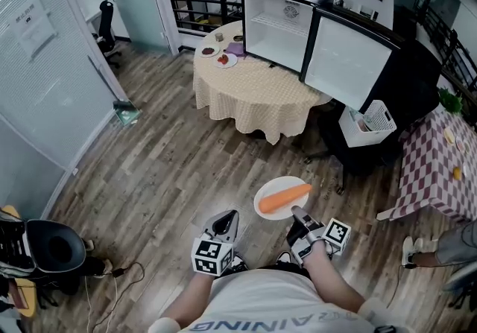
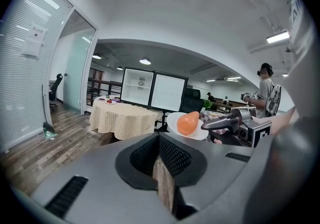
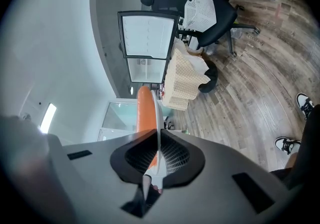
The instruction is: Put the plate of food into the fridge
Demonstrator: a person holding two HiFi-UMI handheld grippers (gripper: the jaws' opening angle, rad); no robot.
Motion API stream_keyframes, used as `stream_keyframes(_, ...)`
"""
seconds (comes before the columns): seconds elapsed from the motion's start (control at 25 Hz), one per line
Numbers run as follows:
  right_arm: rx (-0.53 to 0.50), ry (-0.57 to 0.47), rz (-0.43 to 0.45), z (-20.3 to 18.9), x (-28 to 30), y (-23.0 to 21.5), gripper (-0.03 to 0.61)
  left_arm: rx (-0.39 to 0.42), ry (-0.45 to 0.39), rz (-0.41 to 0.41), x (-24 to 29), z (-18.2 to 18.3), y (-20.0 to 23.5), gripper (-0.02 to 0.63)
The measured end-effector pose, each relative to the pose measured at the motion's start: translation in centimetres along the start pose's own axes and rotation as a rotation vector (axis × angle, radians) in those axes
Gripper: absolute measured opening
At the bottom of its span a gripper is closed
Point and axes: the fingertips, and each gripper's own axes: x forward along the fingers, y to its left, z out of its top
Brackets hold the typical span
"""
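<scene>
White plate (image 1: 277, 185), one, in right gripper (image 1: 297, 213), one orange carrot (image 1: 285, 198)

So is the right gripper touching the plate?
Touching. The right gripper view shows the right gripper pinching the plate by its white edge.

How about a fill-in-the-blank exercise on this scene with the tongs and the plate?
The right tongs grip the rim of a white plate carrying an orange ____.
The left tongs are shut and hold ____.
The door of the fridge stands ____.
Missing words: carrot; nothing; open.
</scene>
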Motion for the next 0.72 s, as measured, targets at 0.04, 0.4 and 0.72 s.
stream_keyframes(0.04,0.0,-0.002,0.001,-0.4,0.4,0.1,0.034,-0.005,-0.001,0.001,-0.4,-0.1,0.5,0.008)
stream_keyframes(0.4,-0.015,-0.005,0.009,-3.0,3.1,0.9,0.034,-0.045,-0.017,0.028,-2.8,-0.8,5.1,0.008)
stream_keyframes(0.72,-0.004,0.0,0.004,-2.1,6.1,0.8,0.034,-0.059,-0.012,0.034,-1.0,-0.5,7.3,0.008)
